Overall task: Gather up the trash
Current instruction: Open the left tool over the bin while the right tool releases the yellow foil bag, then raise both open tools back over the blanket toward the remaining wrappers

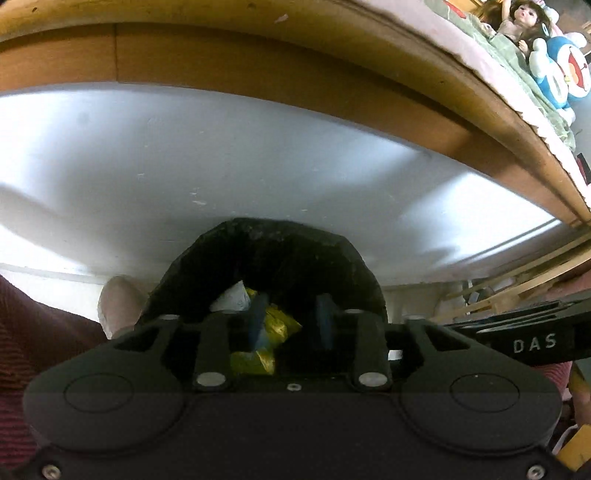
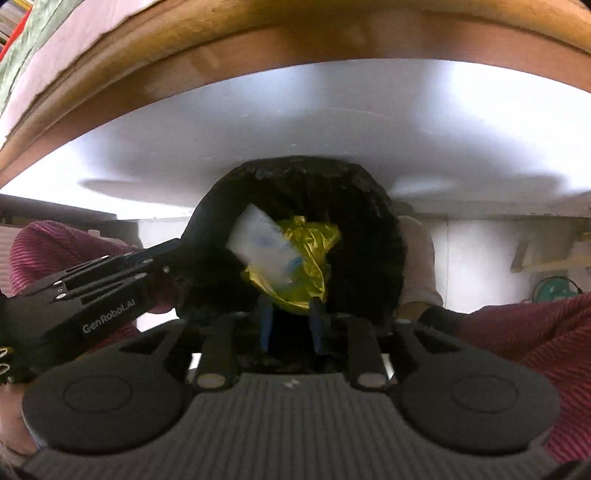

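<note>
Black trash bag [image 2: 295, 177]: mouth open and facing up, standing on the floor against the near edge of the white table [image 2: 295, 110]. Inside the bag: a crumpled yellow foil wrapper [image 2: 314, 251] near the middle, and a white packet [image 2: 258, 240] with blue print lying partly over the wrapper's left side; both blurred in the right wrist view. Left tool [image 1: 290, 321]: pointing down into the bag mouth, blue fingers [image 1: 257, 317] parted, the yellow wrapper [image 1: 277, 325] seen past and between them with no visible pinch; the white packet [image 1: 231, 299] just beyond its left finger. Right tool [image 2: 290, 325]: likewise over the bag mouth, fingers apart, nothing pressed between the pads. Beside the bag: the person's knees in dark red striped cloth [image 2: 517, 325] on either side, and a pale shoe [image 1: 120, 302] just left of the bag [image 1: 277, 240]. Beyond the table [image 1: 221, 147]: a wooden bed edge [image 1: 295, 81], with a doll [image 1: 521, 18] and a blue plush toy [image 1: 565, 74] on the bed.
</note>
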The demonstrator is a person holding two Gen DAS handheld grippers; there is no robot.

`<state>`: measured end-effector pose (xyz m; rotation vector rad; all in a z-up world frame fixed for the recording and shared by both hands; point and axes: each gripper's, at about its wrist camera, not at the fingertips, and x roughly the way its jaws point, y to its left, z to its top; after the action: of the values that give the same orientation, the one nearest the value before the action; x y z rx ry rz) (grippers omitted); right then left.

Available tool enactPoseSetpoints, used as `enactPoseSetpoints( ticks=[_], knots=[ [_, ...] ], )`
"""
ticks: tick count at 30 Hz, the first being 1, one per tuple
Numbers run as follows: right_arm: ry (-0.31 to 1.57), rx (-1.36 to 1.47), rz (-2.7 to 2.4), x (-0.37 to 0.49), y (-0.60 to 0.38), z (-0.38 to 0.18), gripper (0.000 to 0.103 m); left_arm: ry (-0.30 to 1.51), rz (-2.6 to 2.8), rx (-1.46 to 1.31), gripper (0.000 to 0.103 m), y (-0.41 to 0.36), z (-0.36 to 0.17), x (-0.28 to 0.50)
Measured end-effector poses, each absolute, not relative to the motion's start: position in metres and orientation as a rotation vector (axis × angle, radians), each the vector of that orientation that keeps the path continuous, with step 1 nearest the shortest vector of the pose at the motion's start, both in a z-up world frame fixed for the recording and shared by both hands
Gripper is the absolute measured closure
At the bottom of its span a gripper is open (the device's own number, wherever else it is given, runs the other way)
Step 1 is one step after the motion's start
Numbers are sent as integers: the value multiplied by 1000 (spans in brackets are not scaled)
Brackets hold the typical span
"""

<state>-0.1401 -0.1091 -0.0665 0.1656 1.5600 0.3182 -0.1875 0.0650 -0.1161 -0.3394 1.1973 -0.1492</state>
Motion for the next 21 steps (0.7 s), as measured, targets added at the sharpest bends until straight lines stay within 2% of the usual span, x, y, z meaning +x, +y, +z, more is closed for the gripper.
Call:
enactPoseSetpoints(
  ticks=[5, 10, 16, 19, 21],
  knots=[
    [1518, 160, 325, -138, -110, -56, 52, 1183, -157, -327, 55, 66, -115, -192],
    [1458, 131, 346, -137, -112, -45, 44, 1154, -183, -315, 54, 65, -103, -196],
    [1360, 111, 403, -141, -118, -12, 36, 1040, -265, -239, 47, 54, -55, -211],
    [1294, 123, 435, -141, -128, 15, 31, 957, -307, -207, 39, 54, -22, -215],
    [1245, 125, 447, -140, -135, 32, 29, 898, -329, -183, 30, 54, 0, -216]
  ],
)
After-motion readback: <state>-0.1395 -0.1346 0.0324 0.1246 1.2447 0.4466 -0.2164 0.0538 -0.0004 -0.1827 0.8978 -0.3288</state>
